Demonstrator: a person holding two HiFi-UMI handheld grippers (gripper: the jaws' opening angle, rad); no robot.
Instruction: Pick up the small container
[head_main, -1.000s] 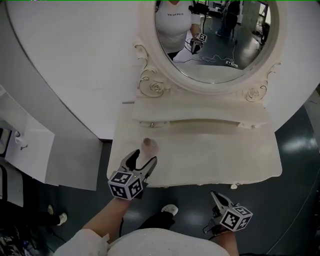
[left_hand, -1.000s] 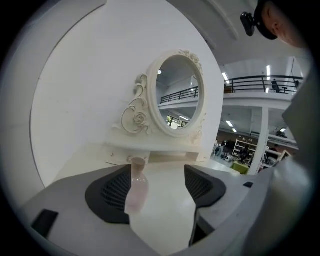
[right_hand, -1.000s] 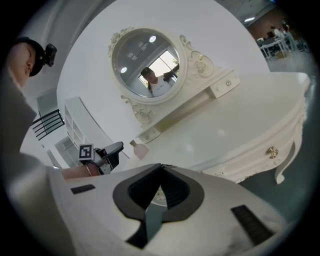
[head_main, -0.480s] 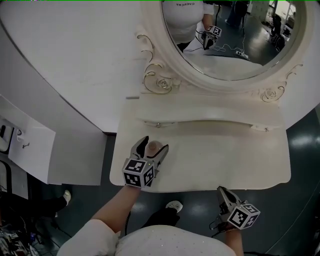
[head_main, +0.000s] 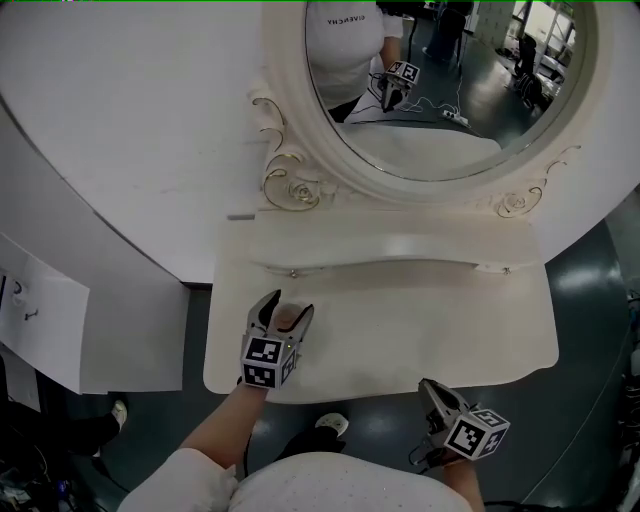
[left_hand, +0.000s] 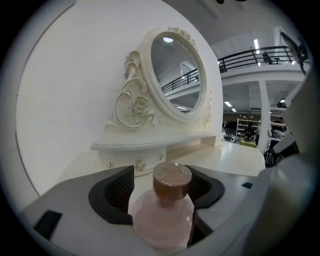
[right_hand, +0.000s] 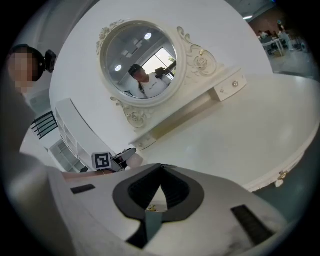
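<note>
**Finishes on your desk**

The desk (head_main: 430, 320) is smooth, cream-painted and softly satin. The mirror frame (head_main: 290, 185) wears the same paint over carved scrolls, and the mirror glass (head_main: 440, 120) is glossy. The small container (left_hand: 162, 220) looks like frosted pink plastic (possibly glass) under a brown cap (left_hand: 171, 176) with a dull sheen. The drawer knobs (left_hand: 140, 165) glint like metal. Your right gripper (right_hand: 161, 172) has a matt grey plastic shell and black ribbed jaws.

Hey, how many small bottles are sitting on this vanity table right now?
1. The pink bottle stands near the front left of the table, between the closing jaws of the left gripper. No other bottle shows, and nothing seems to hide one.
</note>
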